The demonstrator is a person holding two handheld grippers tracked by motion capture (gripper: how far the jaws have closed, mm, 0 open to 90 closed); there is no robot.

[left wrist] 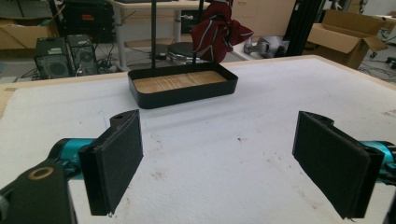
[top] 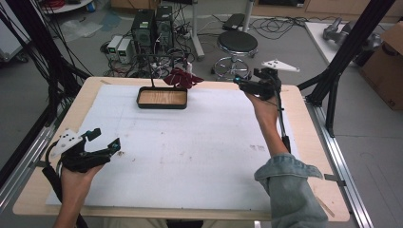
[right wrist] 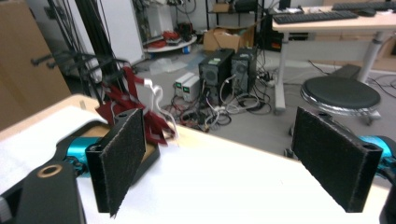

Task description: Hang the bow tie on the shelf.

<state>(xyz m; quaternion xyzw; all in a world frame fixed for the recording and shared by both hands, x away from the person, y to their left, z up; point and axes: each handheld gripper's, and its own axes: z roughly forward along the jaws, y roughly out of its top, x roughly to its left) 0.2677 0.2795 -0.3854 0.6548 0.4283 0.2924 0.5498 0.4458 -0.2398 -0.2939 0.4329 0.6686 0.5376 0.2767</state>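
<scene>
A dark red cloth (top: 182,78) hangs on a thin black stand (top: 153,71) that rises from a black tray with a wooden floor (top: 161,98) at the far middle of the table. The cloth (left wrist: 218,29) and tray (left wrist: 183,88) lie straight ahead in the left gripper view. My left gripper (top: 105,140) is open near the front left, held low over the white mat, nothing between its pads (left wrist: 117,161). My right gripper (top: 243,84) is open at the far right, raised, to the right of the cloth (right wrist: 133,114), empty.
A white mat (top: 190,142) covers most of the wooden table (top: 313,142). Beyond the far edge stand a round stool (top: 236,45), computer towers (top: 152,28) and tangled cables. Black frame posts (top: 349,47) rise at the right, and a cardboard box (top: 387,61) sits past them.
</scene>
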